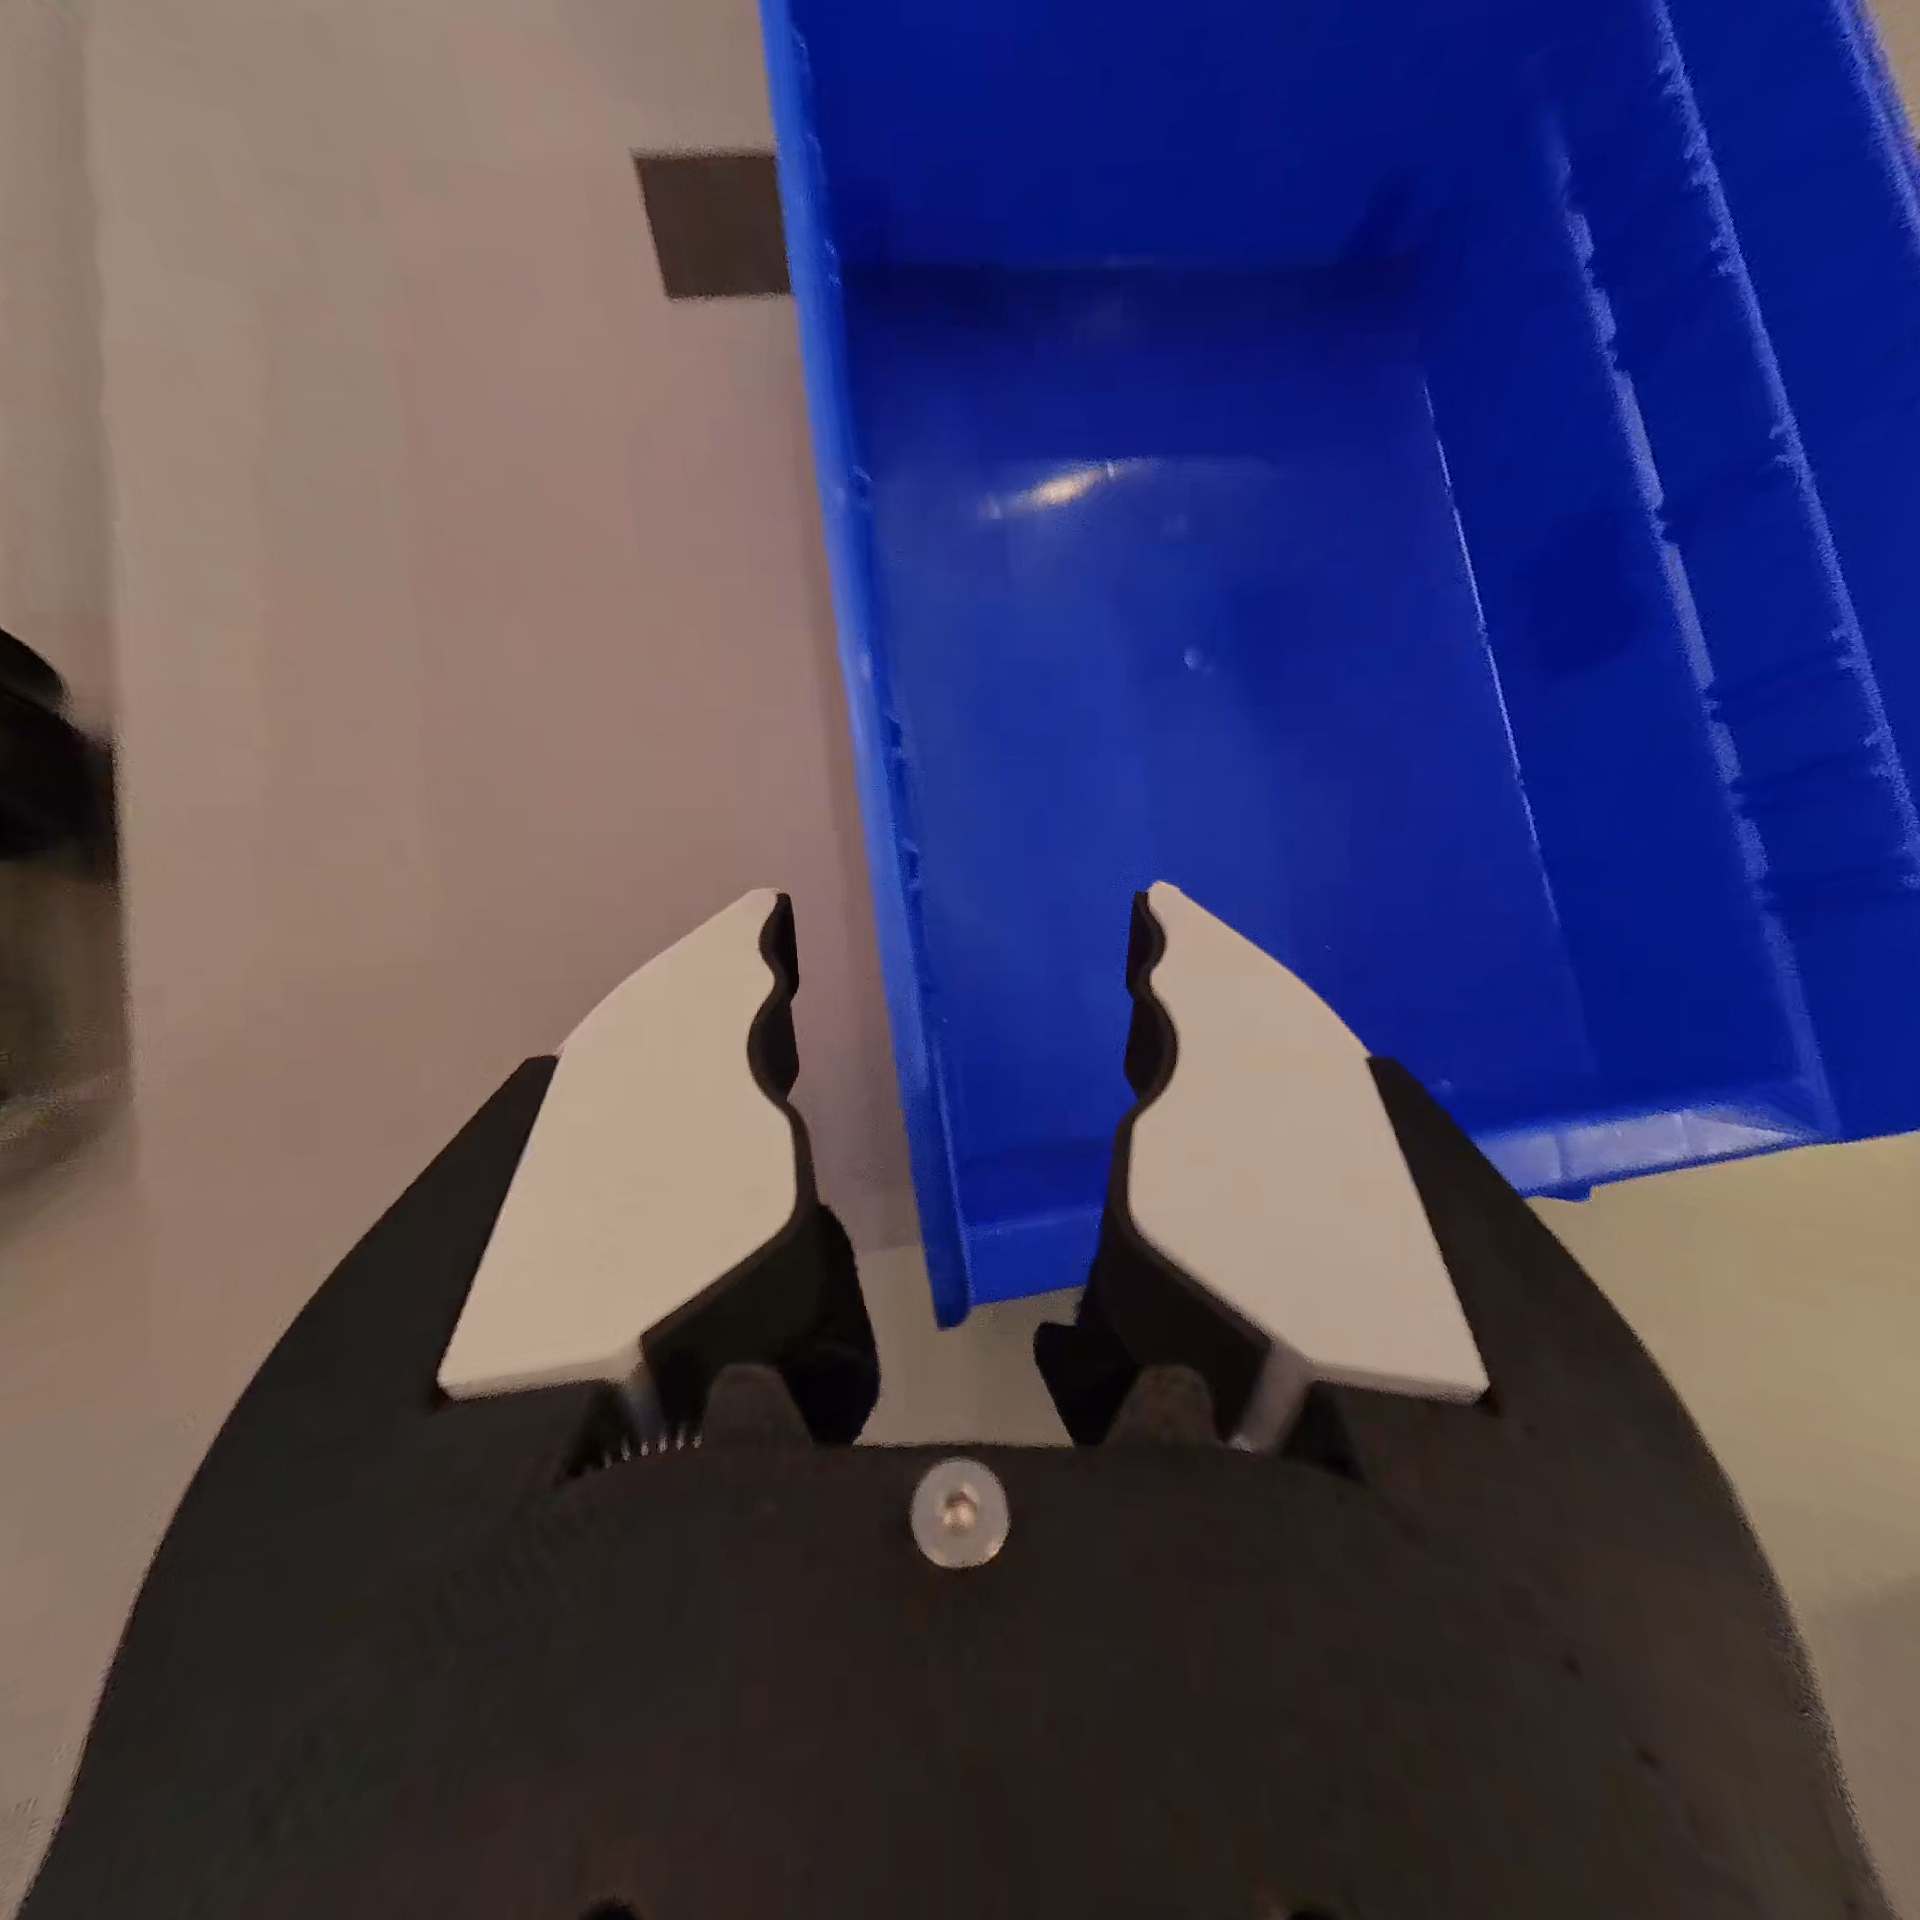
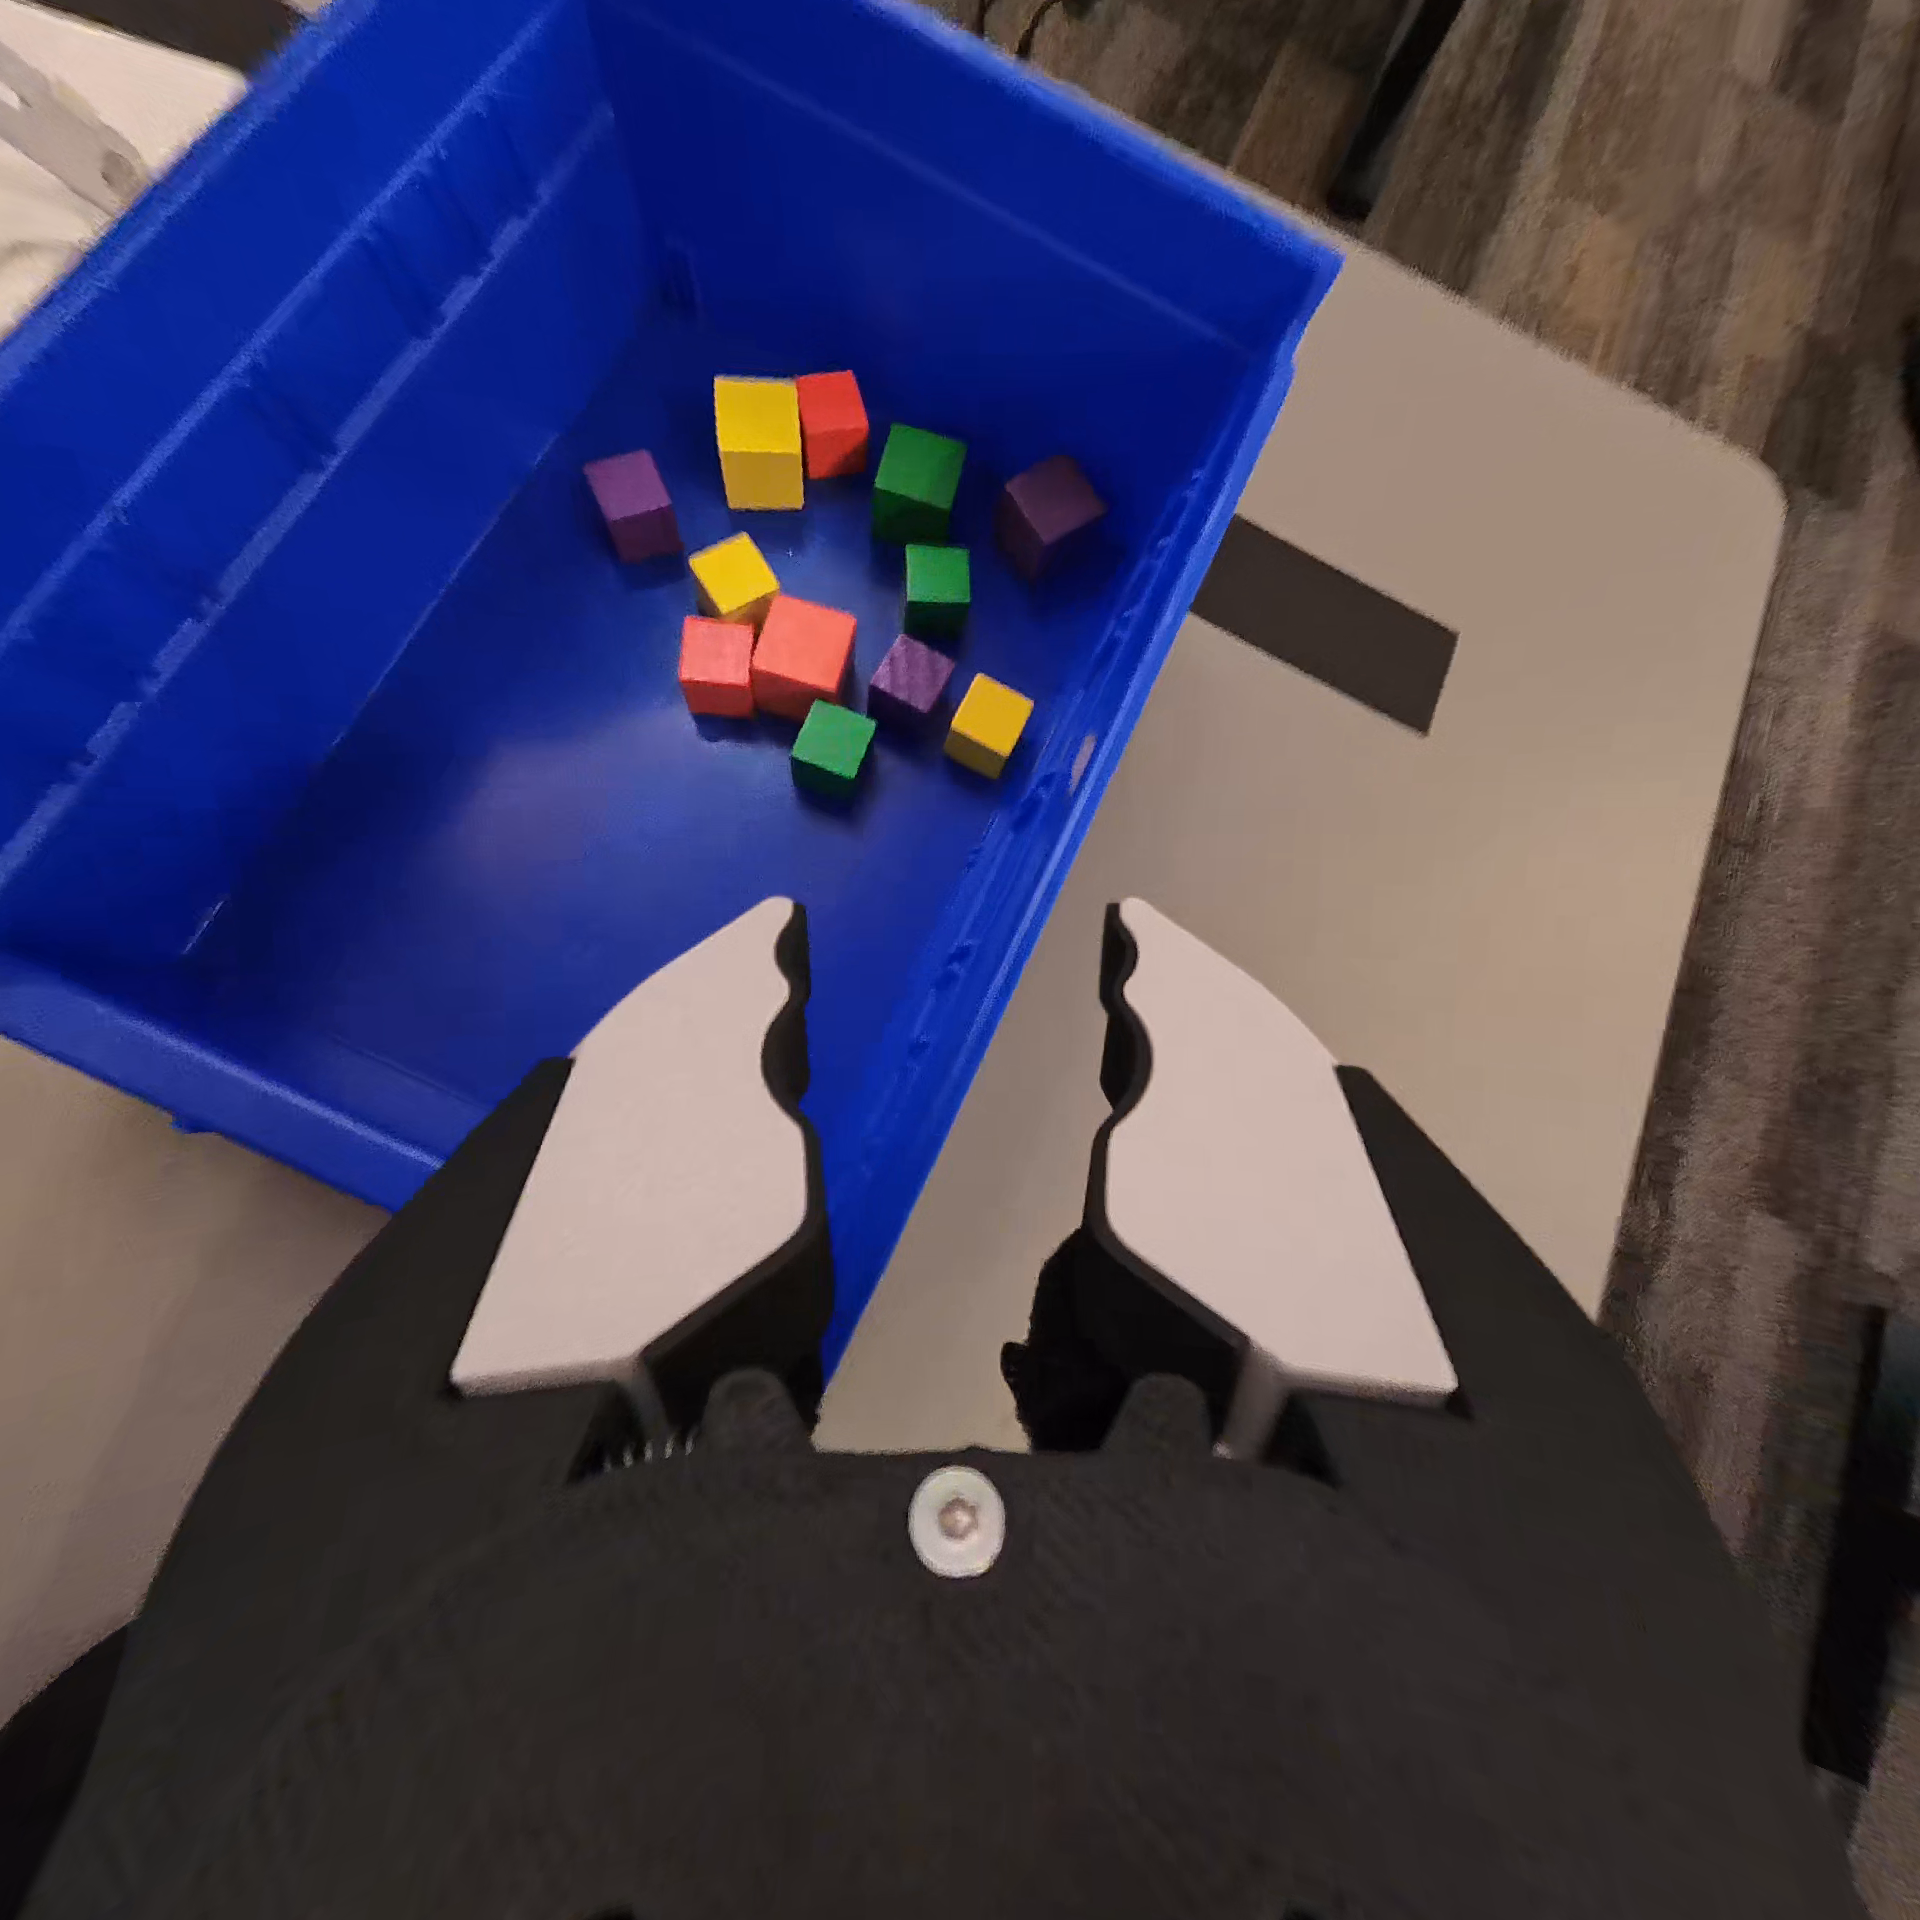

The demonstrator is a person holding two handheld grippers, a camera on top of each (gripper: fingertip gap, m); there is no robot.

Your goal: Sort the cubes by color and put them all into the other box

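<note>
In the left wrist view an empty blue box (image 1: pixel 1195 675) lies ahead and to the right on a pale table (image 1: pixel 416 520). My left gripper (image 1: pixel 961 904) is open with nothing between its pads, above the box's near left wall. In the right wrist view a second blue box (image 2: pixel 364 468) holds several cubes: yellow (image 2: pixel 758 442), red (image 2: pixel 802 655), green (image 2: pixel 917 480) and purple (image 2: pixel 1049 509) ones, loose near its far right corner. My right gripper (image 2: pixel 954 914) is open and empty, above this box's right wall (image 2: pixel 1039 883).
Dark tape rectangles lie on the table beside each box (image 1: pixel 712 223) (image 2: pixel 1340 634). The table's right edge and rounded corner (image 2: pixel 1756 499) border a wood-pattern floor (image 2: pixel 1662 208). A dark object (image 1: pixel 52 883) stands at the left edge of the left wrist view.
</note>
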